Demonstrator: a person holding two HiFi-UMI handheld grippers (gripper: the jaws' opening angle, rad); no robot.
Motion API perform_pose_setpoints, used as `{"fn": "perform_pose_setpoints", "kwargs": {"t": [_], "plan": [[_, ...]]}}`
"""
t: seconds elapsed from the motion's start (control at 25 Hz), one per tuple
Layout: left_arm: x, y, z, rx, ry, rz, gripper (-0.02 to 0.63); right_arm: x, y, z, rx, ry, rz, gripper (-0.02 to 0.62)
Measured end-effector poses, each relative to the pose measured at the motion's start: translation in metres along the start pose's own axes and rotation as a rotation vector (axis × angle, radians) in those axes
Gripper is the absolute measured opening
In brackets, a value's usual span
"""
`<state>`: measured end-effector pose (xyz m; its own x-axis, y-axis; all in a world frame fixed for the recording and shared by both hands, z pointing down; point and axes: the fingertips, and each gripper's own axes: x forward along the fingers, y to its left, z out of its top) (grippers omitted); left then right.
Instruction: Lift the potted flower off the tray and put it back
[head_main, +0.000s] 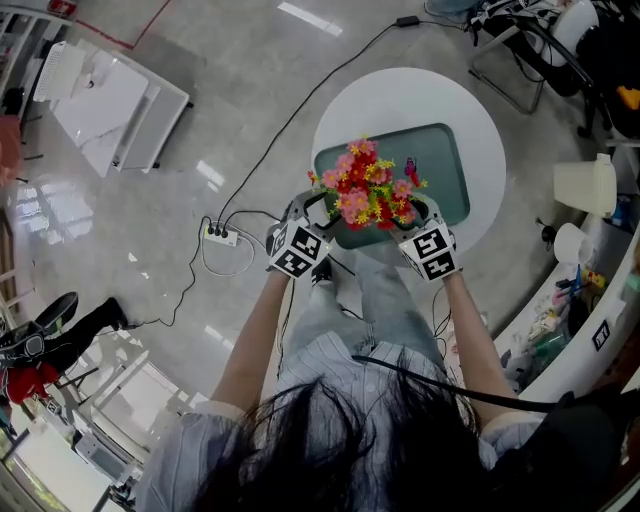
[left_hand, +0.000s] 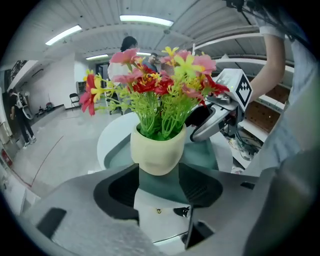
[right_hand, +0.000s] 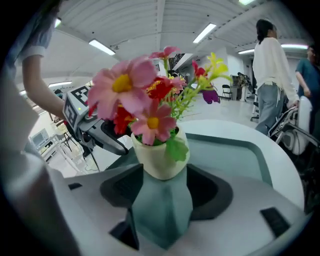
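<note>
The pot (left_hand: 157, 152) stands on the tray (head_main: 452, 160), flanked by the left gripper (head_main: 305, 212) and right gripper (head_main: 425, 214), both with jaws apart. It is probably light, smooth and top-heavy: squeeze the pot's wall, never the soft flowers (head_main: 365, 190).

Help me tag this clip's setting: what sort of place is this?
Probably an open-plan lab or workshop, not a home: a power strip lies on the polished floor, strip lights hang overhead, and a cluttered counter runs along one side.
</note>
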<state>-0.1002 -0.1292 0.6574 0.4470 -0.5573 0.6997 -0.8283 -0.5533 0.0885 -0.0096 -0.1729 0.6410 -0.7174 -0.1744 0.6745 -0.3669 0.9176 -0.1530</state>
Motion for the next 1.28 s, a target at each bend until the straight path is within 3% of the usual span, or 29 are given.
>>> {"fn": "perform_pose_setpoints", "kwargs": {"t": [0.24, 0.56, 0.88, 1.08, 1.28], "plan": [[0.013, 0.007, 0.000, 0.077, 0.048, -0.045, 0.263, 0.016, -0.001, -0.001, -0.061, 0.046, 0.032, 0.267], [0.025, 0.008, 0.006, 0.098, 0.042, -0.061, 0.282, 0.026, 0.001, 0.000, -0.108, 0.066, 0.059, 0.267], [0.023, 0.008, 0.012, 0.129, 0.038, 0.028, 0.282, 0.025, -0.002, 0.005, -0.120, 0.074, -0.013, 0.265], [0.021, 0.003, 0.017, 0.100, 0.013, 0.021, 0.282, 0.018, -0.002, 0.006, -0.122, 0.079, -0.029, 0.265], [0.013, -0.006, 0.030, 0.121, -0.005, 0.023, 0.282, 0.002, 0.000, 0.010, -0.111, 0.069, -0.057, 0.265]]}}
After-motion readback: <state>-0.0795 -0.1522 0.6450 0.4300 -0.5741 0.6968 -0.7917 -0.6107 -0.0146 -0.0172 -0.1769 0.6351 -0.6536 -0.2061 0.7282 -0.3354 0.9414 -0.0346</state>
